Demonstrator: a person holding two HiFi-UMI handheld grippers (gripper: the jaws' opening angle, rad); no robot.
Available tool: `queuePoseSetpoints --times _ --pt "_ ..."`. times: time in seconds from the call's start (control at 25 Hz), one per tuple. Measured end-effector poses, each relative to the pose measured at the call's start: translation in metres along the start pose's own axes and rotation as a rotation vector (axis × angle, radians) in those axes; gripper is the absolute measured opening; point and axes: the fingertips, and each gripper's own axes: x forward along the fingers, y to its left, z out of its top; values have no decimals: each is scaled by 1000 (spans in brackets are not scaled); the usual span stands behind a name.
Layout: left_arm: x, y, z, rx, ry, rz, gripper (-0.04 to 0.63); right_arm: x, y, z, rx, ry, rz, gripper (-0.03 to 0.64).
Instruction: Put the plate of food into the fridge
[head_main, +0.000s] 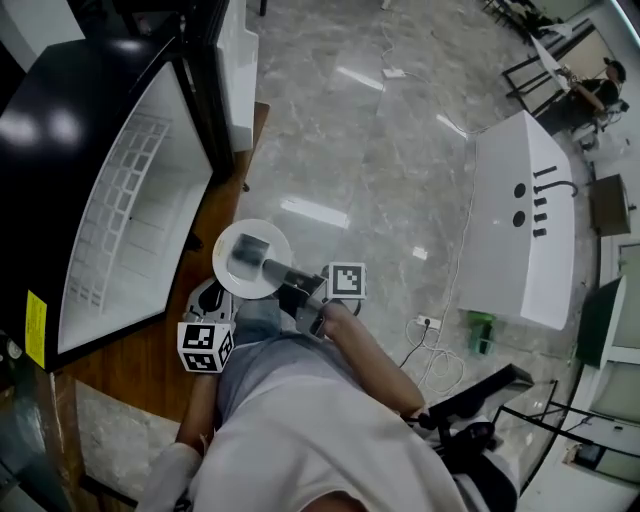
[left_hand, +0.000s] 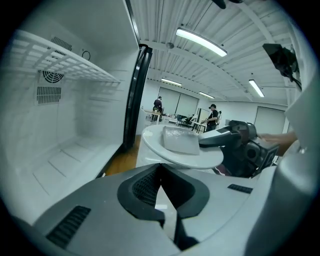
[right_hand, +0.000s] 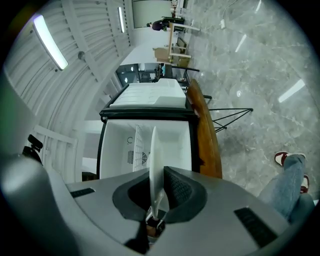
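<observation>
A white plate (head_main: 228, 272) carrying a grey slab of food (head_main: 246, 250) is held level just outside the open fridge (head_main: 140, 220). My right gripper (head_main: 272, 270) is shut on the plate's near rim. In the right gripper view the plate (right_hand: 153, 160) shows edge-on between the pads of that gripper (right_hand: 155, 202), with the fridge (right_hand: 175, 137) straight ahead. My left gripper (head_main: 210, 300) hangs below and left of the plate. In its own view the left gripper (left_hand: 166, 215) is shut with nothing in it, the plate (left_hand: 170, 152) and food (left_hand: 179, 141) just above it, and the fridge's white inside (left_hand: 65, 130) to the left.
The fridge stands on a wooden table (head_main: 150, 360). Its black door frame (left_hand: 136, 95) rises between the fridge's inside and the plate. A white counter with a tap (head_main: 520, 220), a green bottle (head_main: 480, 330) and floor cables (head_main: 430, 345) lie to the right.
</observation>
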Motion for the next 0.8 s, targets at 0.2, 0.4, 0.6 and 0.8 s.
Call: queuePoseSetpoints --times 0.2,0.4,0.6,0.8 --pt "15 26 27 47 -84 36 18 46 12 27 2 85 58 32" --pt "23 81 79 15 -146 91 18 102 42 60 -5 174 67 32" --pt "22 136 88 -35 -189 134 18 158 65 69 -7 256 131 32" --pt "3 146 98 8 -259 177 18 190 102 72 -29 317 193 32"
